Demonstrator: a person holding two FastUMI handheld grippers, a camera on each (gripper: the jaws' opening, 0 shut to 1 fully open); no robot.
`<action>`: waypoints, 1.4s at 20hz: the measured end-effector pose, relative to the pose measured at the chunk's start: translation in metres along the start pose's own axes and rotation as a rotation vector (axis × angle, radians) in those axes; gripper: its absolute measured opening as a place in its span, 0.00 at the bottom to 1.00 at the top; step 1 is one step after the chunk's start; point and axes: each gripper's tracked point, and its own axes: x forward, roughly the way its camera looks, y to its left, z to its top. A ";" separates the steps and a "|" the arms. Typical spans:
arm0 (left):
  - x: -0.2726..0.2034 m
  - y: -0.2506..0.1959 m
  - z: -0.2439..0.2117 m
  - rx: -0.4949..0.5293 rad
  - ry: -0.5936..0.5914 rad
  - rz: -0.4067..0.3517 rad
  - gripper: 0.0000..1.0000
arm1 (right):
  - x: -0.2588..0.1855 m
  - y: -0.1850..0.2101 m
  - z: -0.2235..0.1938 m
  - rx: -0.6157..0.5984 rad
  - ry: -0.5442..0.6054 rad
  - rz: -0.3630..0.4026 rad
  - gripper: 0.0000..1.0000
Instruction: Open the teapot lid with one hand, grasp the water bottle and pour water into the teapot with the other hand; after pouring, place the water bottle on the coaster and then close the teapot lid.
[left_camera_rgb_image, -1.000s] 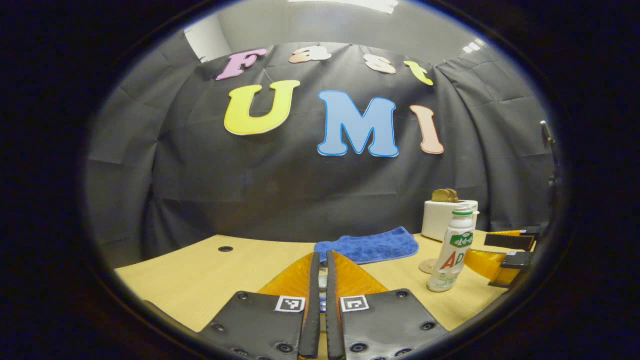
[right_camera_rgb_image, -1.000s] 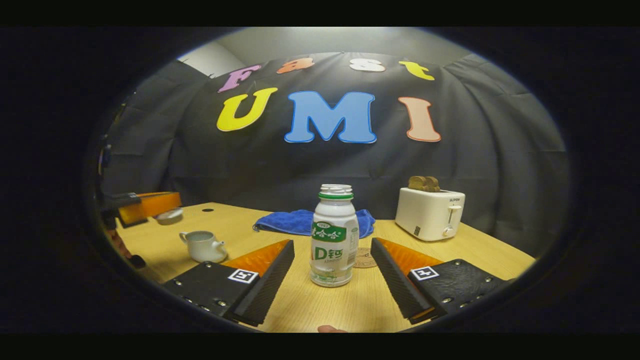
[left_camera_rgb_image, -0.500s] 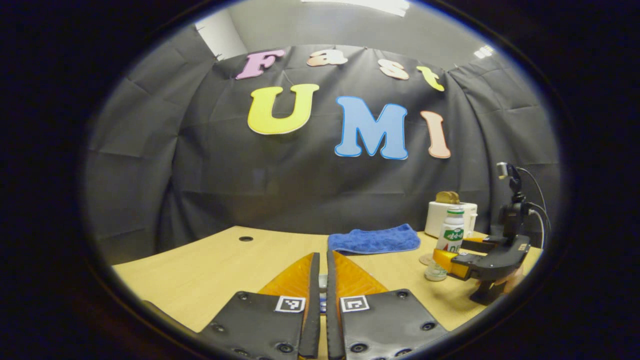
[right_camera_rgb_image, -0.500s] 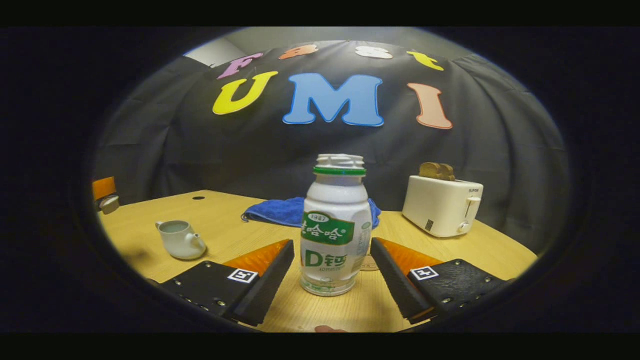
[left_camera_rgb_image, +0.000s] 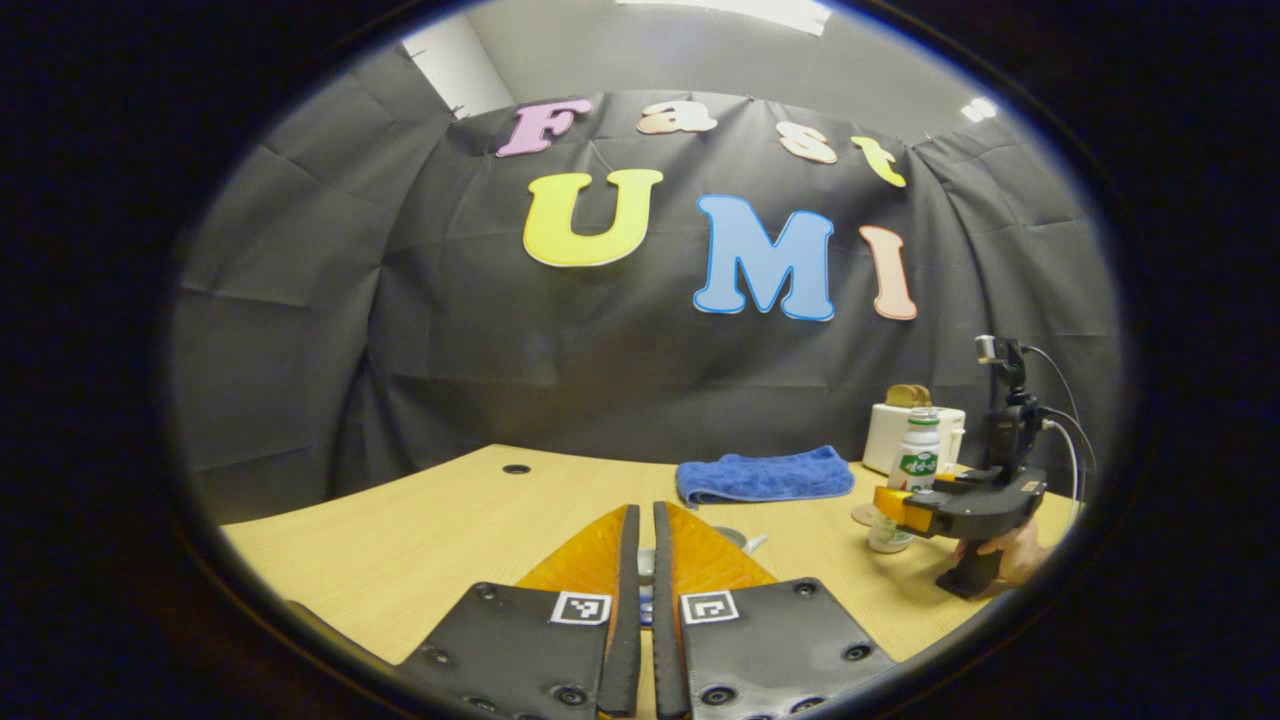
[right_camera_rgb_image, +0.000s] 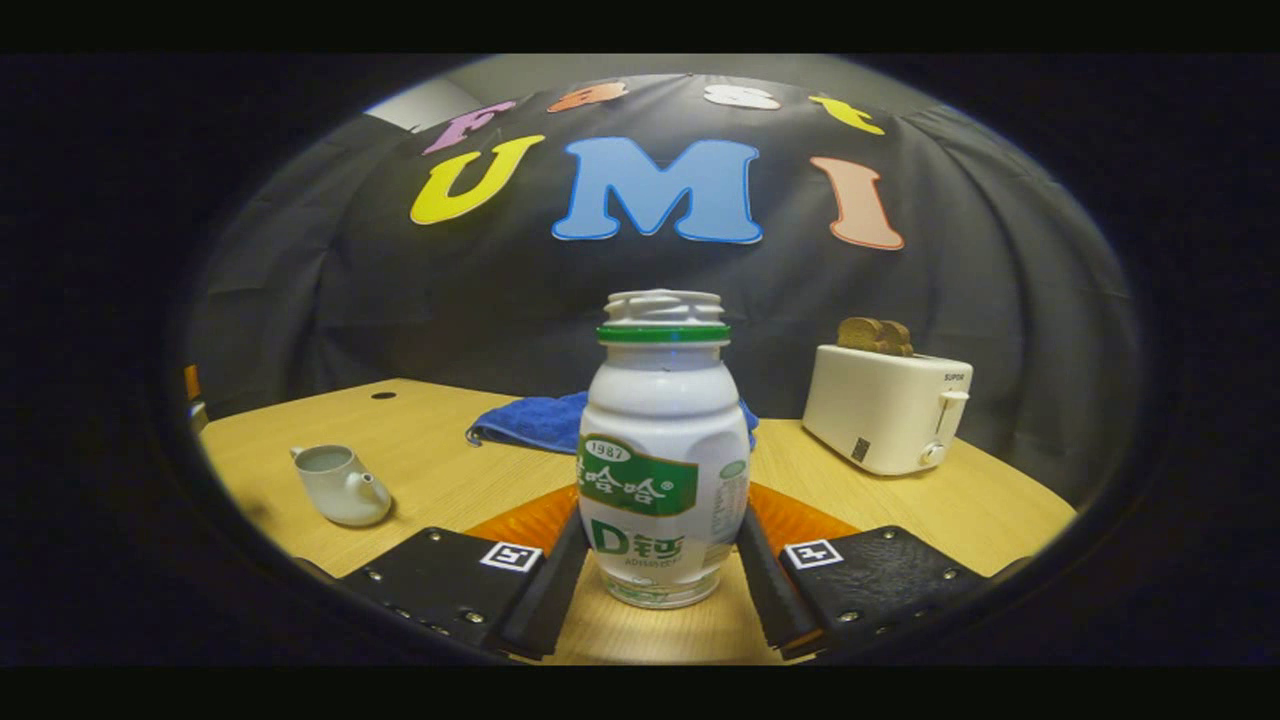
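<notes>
1. Right claw (right_camera_rgb_image: 662, 580) clamped on the water bottle (right_camera_rgb_image: 662, 450), one finger pressed to each side of its lower body.
2. Bottle upright, uncapped, base on the counter (right_camera_rgb_image: 450, 470) or just at it; cannot tell which.
3. Same pairing seen far off to the right in the left gripper view: right claw (left_camera_rgb_image: 905, 505) closed around the bottle (left_camera_rgb_image: 915, 460), held from below by a hand (left_camera_rgb_image: 1015, 555).
4. Left claw (left_camera_rgb_image: 640, 560) pressed together, with a small pale piece pinched in the narrow slit; too hidden to say for sure that it is the lid.
5. Teapot (right_camera_rgb_image: 338, 485) standing open on the counter at the left of the right gripper view, well apart from the bottle, spout toward the right.
6. Coaster (left_camera_rgb_image: 860, 515) partly hidden just behind the bottle.
7. Blue cloth (right_camera_rgb_image: 530, 425) lying behind the bottle; white toaster (right_camera_rgb_image: 885, 405) with bread in its slots farther right, near the back wall.
</notes>
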 end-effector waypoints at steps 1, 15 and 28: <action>-0.005 -0.003 0.000 -0.003 -0.002 -0.013 0.07 | -0.002 0.001 0.002 -0.028 0.002 0.000 0.74; -0.085 -0.002 -0.029 0.015 0.001 -0.064 0.12 | -0.020 0.064 0.031 -0.501 -0.026 0.069 0.74; -0.102 -0.001 -0.034 0.013 -0.016 -0.091 0.16 | -0.006 0.093 0.019 -0.816 0.018 0.093 0.73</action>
